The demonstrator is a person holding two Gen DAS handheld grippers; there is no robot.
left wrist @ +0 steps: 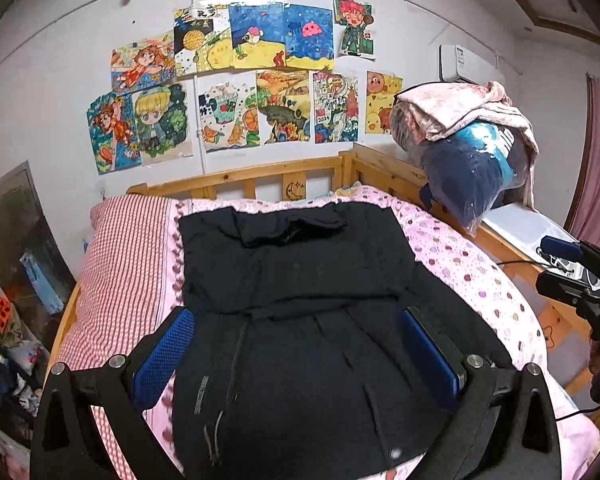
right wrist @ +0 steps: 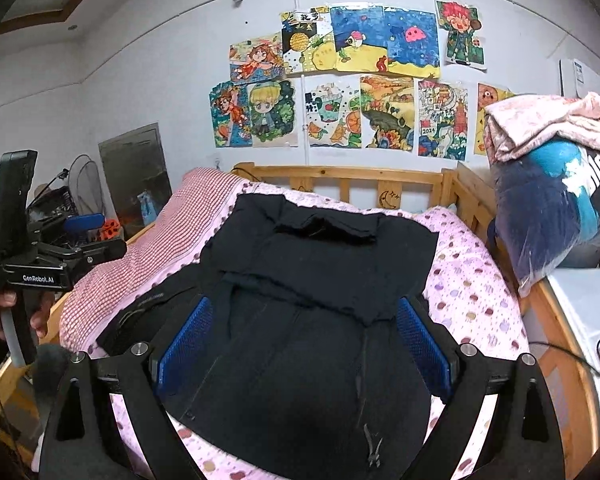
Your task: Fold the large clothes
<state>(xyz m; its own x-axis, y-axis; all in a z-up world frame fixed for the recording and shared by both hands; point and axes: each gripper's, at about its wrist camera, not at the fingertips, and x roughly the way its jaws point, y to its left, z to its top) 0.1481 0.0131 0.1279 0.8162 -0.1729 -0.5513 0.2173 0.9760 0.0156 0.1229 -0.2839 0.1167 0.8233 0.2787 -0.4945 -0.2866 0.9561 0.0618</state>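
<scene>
**Now: both grippers spread wide above the black garment**

Currently a large black garment (left wrist: 300, 280) is lying spread across a pink polka-dot sheet (left wrist: 468, 276) on a wooden-framed bed (left wrist: 260, 178), its far part folded over onto itself so that a raised edge is running across the cloth between the two blue pads.

The left gripper (left wrist: 298, 344) is hovering over the near part of the garment with its blue-padded fingers (left wrist: 162, 354) set wide apart, holding nothing between them. The right gripper (right wrist: 300, 336) is doing the same from its own side, fingers (right wrist: 422, 344) splayed and nothing clamped. Whether either pad is touching the cloth is not clear.

In the right wrist view a hand (right wrist: 4, 312) is gripping the handle of the left gripper at the left edge. In the left wrist view the right gripper's body is showing at the right edge.

A red checked pillow (left wrist: 116, 264) is lying beside the garment on the left. A plastic-wrapped bundle (left wrist: 472, 160) with pink floral cloth (left wrist: 452, 108) on top is sitting on the bed rail at the right. Children's drawings (left wrist: 240, 80) are covering the wall behind.
</scene>
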